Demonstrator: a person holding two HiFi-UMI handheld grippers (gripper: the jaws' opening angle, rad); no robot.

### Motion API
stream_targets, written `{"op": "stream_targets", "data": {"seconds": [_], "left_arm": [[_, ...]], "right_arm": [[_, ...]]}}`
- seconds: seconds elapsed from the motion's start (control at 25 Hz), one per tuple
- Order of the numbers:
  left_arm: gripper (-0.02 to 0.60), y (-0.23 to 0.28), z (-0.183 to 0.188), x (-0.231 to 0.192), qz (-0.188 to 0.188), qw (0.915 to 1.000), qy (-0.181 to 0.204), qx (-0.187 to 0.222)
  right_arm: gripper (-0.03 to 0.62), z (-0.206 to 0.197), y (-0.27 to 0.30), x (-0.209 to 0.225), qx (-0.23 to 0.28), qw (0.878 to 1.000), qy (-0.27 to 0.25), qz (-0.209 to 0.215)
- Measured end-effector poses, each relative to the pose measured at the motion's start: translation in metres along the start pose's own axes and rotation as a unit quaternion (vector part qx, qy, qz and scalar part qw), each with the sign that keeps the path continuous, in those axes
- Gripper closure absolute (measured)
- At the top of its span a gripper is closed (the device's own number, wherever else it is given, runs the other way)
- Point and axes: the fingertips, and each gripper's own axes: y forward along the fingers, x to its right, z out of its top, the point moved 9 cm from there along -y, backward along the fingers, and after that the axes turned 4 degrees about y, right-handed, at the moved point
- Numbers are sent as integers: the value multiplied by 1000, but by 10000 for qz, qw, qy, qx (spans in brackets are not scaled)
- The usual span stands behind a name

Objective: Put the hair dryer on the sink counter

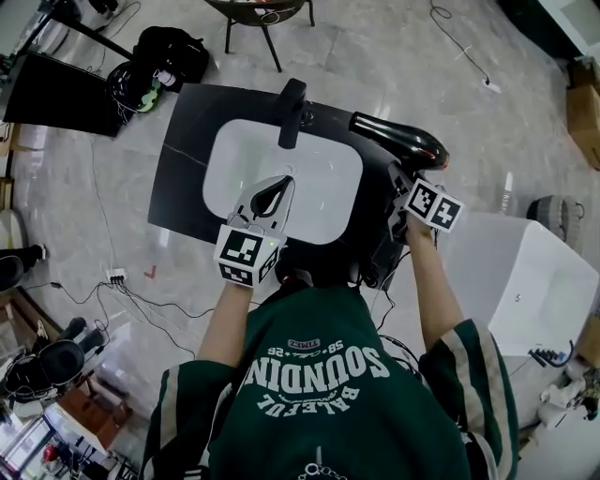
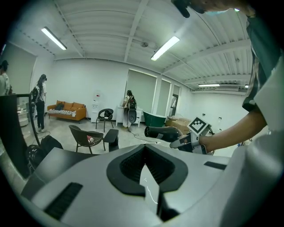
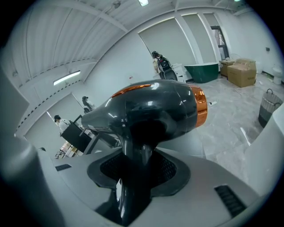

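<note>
The black hair dryer (image 1: 398, 139) with a copper ring hangs over the right end of the black sink counter (image 1: 183, 159). My right gripper (image 1: 405, 187) is shut on its handle. The right gripper view shows the handle clamped between the jaws of the right gripper (image 3: 137, 177), with the hair dryer's (image 3: 151, 111) barrel lying crosswise above them. My left gripper (image 1: 281, 183) hovers over the white basin (image 1: 234, 169), shut and holding nothing. A black faucet (image 1: 291, 112) stands at the basin's far side. In the left gripper view, the hair dryer (image 2: 162, 133) and right gripper (image 2: 188, 141) appear beyond the left gripper (image 2: 144, 153).
A white bathtub (image 1: 534, 281) stands to the right of the counter. A black chair (image 1: 262, 14) and dark bags (image 1: 159, 61) lie beyond it, and cables run over the floor. People stand far off near an orange sofa (image 2: 66, 111).
</note>
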Motion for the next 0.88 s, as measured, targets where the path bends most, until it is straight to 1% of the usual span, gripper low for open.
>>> {"op": "stream_targets", "data": {"seconds": [0.36,0.56,0.88], "left_arm": [[571,-2,-5,-11,188,9997,-64,-171],[571,-3,-9,-14,283,9991,-101,-298],[571,-9,-16,-24,460,9975,-164,-511]], "right_arm": [[405,-7,46,11,-394,9987,37,-335],[405,-12,63,22,-498,9971,62,-571],[405,-17,83,36,-710,9941,171,-800]]}}
